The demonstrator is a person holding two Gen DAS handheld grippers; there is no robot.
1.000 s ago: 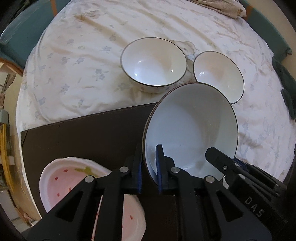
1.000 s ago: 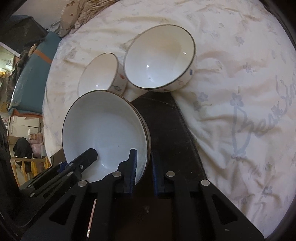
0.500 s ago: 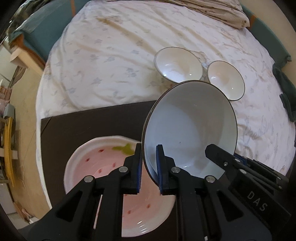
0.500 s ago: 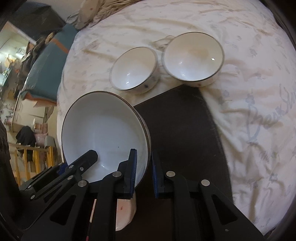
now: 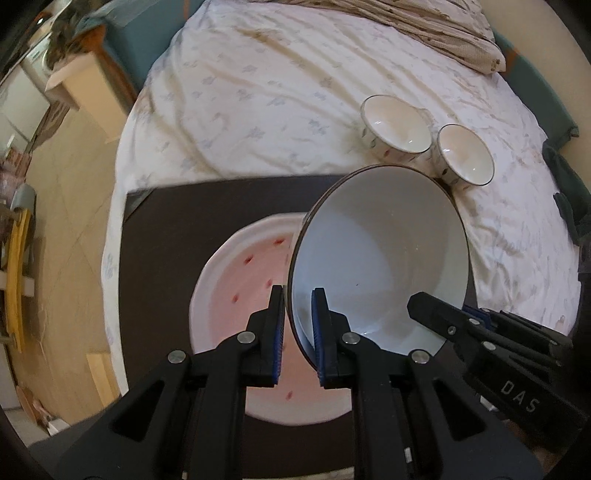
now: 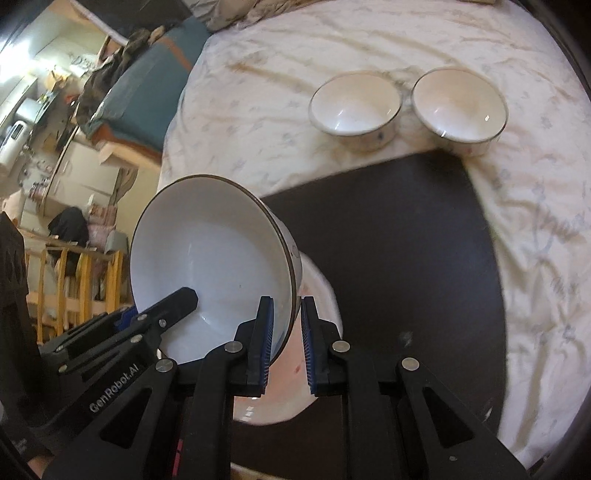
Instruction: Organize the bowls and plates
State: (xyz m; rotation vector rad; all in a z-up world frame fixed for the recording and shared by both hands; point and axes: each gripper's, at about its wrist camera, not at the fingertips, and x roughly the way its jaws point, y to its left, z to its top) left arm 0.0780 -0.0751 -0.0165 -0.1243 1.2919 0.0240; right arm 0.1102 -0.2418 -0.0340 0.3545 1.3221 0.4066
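Both grippers carry one large white bowl point(image 5: 380, 254) point(image 6: 210, 273) with a dark rim, lifted in the air. My left gripper point(image 5: 297, 306) is shut on its left rim; my right gripper point(image 6: 286, 317) is shut on the opposite rim. The bowl hangs over a pink plate point(image 5: 236, 291) point(image 6: 314, 332) with red specks that lies on a dark brown mat point(image 5: 177, 229) point(image 6: 406, 251). Two small white bowls point(image 5: 395, 125) point(image 5: 465, 158) point(image 6: 354, 107) point(image 6: 458, 107) sit side by side on the bedsheet beyond the mat.
The mat lies on a bed with a white flowered sheet point(image 5: 258, 92). A beige blanket point(image 5: 424, 26) is bunched at the far end. The bed's left edge drops to a tan floor point(image 5: 62, 177), where a wooden rack point(image 6: 66, 280) and furniture stand.
Both grippers have carried the large bowl away from the two small bowls and up, across the mat. The pink plate has come from the lower left to directly beneath the bowl.
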